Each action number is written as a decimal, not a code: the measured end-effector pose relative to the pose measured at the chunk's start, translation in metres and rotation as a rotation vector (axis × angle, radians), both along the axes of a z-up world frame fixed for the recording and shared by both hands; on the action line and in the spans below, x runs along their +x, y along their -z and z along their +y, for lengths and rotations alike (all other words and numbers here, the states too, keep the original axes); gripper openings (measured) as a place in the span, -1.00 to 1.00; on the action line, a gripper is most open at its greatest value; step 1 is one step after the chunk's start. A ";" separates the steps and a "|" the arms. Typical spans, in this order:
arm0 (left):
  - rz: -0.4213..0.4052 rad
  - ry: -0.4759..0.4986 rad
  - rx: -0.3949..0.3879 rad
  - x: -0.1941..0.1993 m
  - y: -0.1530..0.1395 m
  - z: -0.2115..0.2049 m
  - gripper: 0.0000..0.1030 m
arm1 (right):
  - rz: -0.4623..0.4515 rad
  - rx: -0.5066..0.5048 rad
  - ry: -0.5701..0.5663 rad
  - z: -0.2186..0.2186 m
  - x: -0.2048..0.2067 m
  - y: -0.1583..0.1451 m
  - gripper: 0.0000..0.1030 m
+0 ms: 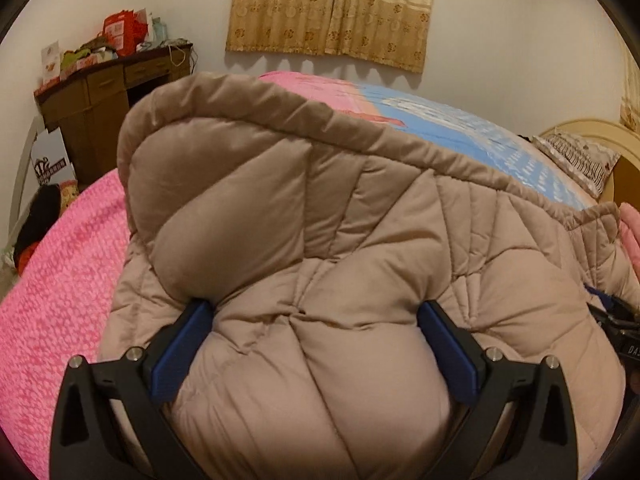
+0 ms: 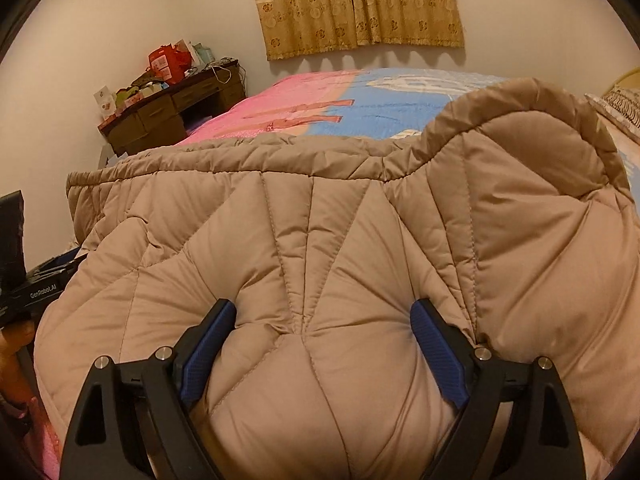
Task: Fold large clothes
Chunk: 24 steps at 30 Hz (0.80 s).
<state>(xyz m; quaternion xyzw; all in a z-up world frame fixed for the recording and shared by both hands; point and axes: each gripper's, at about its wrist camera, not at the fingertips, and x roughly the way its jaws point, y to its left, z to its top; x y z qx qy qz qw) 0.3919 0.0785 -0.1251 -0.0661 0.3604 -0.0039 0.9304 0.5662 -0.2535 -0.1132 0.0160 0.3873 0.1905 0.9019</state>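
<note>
The left gripper [image 1: 316, 312] and right gripper [image 2: 324, 312] stand wide, each with a thick bunch of the tan quilted coat [image 1: 360, 216] bulging between its pads; coat doubled over ahead of both; I judge 1 fold made, more left

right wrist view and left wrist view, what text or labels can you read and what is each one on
"GenRobot.AI": on the black body of the left gripper, at the left edge of the right wrist view.
"DA": cut-off letters on the right gripper, at the right edge of the left wrist view.
Print on the red bag, cards on the desk, and white box: too small or blurred.
</note>
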 end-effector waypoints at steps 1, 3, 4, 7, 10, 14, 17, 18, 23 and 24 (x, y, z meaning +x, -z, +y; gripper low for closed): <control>0.003 -0.003 -0.006 0.000 0.000 0.000 1.00 | 0.005 0.004 -0.001 0.000 0.001 0.001 0.73; 0.007 -0.006 -0.016 0.001 0.000 -0.001 1.00 | 0.011 0.009 -0.003 0.002 0.006 0.001 0.73; 0.007 -0.006 -0.024 0.001 0.000 -0.001 1.00 | 0.013 0.012 -0.003 0.001 0.006 0.002 0.73; 0.005 -0.005 -0.025 0.000 0.000 -0.003 1.00 | 0.021 0.008 -0.002 0.002 0.009 0.004 0.74; 0.002 -0.006 -0.012 0.000 0.000 -0.005 1.00 | 0.024 -0.006 -0.001 0.004 0.011 0.004 0.74; 0.010 -0.019 0.018 -0.004 -0.013 -0.014 1.00 | 0.027 -0.007 0.003 0.006 0.013 0.004 0.74; -0.038 0.013 -0.029 -0.020 -0.035 -0.028 1.00 | 0.026 -0.004 0.006 0.004 0.013 0.004 0.74; -0.054 0.028 -0.057 -0.025 -0.042 -0.035 1.00 | 0.025 -0.006 0.007 0.005 0.012 0.003 0.74; -0.048 0.149 -0.041 -0.032 -0.057 -0.091 1.00 | 0.014 0.004 0.005 -0.002 -0.004 -0.021 0.76; -0.035 0.159 -0.001 -0.031 -0.050 -0.102 1.00 | -0.032 0.070 0.020 -0.014 -0.014 -0.033 0.76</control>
